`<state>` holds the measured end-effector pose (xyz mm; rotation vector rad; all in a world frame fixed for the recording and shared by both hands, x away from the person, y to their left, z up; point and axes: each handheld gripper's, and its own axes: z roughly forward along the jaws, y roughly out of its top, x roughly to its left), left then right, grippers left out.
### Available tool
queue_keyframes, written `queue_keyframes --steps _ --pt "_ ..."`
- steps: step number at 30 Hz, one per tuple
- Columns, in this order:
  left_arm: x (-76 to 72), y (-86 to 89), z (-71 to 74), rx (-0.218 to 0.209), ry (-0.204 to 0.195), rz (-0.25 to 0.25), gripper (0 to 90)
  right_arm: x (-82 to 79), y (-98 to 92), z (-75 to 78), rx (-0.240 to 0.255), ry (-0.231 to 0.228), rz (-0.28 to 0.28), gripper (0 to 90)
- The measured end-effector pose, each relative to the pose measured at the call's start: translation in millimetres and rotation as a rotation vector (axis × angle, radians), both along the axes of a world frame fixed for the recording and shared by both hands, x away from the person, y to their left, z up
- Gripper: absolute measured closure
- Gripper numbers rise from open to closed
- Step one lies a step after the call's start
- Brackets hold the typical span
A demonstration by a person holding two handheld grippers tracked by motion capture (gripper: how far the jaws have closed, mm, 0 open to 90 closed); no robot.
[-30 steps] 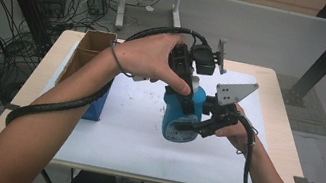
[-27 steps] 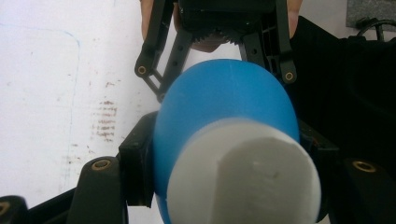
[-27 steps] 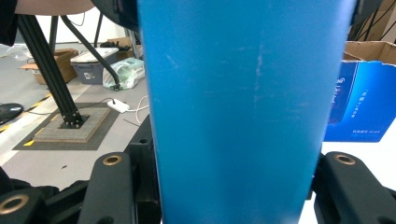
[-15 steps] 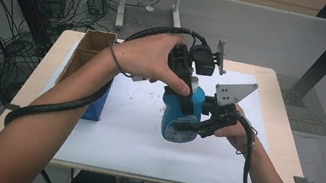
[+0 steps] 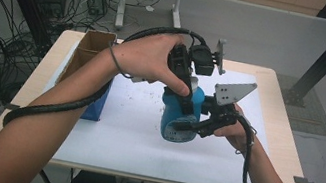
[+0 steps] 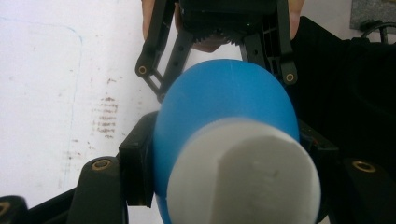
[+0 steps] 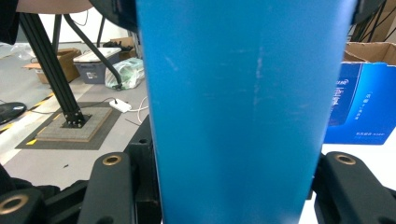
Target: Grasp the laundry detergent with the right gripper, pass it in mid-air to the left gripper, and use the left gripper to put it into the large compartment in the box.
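Near the middle of the white-covered counter (image 5: 107, 137) stands the blue bottle (image 5: 178, 117), upright, with both claws clamped on it. The right claw (image 5: 190, 126) comes in from three o'clock and pinches the bottle's body; in the right gripper view the blue wall (image 7: 238, 112) sits tight between the jaws. The left claw (image 5: 189, 96) reaches down from twelve o'clock and grips the white cap (image 6: 243, 182) at the neck.

If the cap is to be twisted, the smooth body could spin inside the right grip. A sideways pull from the top claw could tilt the bottle and spill it. Farther off, at nine o'clock, the open cardboard box (image 5: 90, 53) stands near the left forearm, whose trailing cable (image 5: 62, 106) could snag its edge.
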<state>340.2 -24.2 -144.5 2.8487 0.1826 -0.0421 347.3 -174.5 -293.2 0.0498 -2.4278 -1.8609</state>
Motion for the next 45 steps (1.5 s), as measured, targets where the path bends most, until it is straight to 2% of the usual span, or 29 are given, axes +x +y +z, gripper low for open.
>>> queue_keyframes --steps 2,9,21,28,31,33,35,37,45 --pt "-0.1 -0.2 -0.3 -0.008 -0.002 0.005 37.6 0.3 0.1 -0.8 0.000 0.001 0.000 43.8" --pt "0.0 -2.7 -0.5 0.013 -0.003 0.005 37.8 0.7 -0.6 -2.7 0.007 -0.004 -0.002 43.5" --pt "-0.7 -6.0 4.3 0.013 -0.029 0.013 37.8 2.4 -2.4 -2.7 0.037 -0.004 -0.017 41.2" --pt "-2.3 -5.6 7.3 0.024 -0.034 0.010 37.7 1.5 -0.1 -3.6 0.049 0.001 -0.018 29.0" --pt "-2.1 -3.9 7.6 0.024 -0.035 0.014 37.7 0.5 1.4 -3.5 0.054 0.003 -0.027 20.4" --pt "-1.7 -3.1 7.9 0.009 -0.040 0.019 37.7 0.3 1.8 -3.7 0.066 0.007 -0.041 17.1" --pt "-1.0 -2.3 8.0 0.013 -0.042 0.022 37.7 0.1 2.0 -3.2 0.063 0.009 -0.034 14.8" --pt "-1.1 -1.6 8.0 0.009 -0.042 0.030 37.7 -0.9 1.9 -2.3 0.068 0.002 -0.050 8.0" --pt "-0.3 1.4 9.1 -0.003 -0.043 0.039 37.7 -1.8 -1.8 1.9 0.058 -0.014 -0.087 2.6"
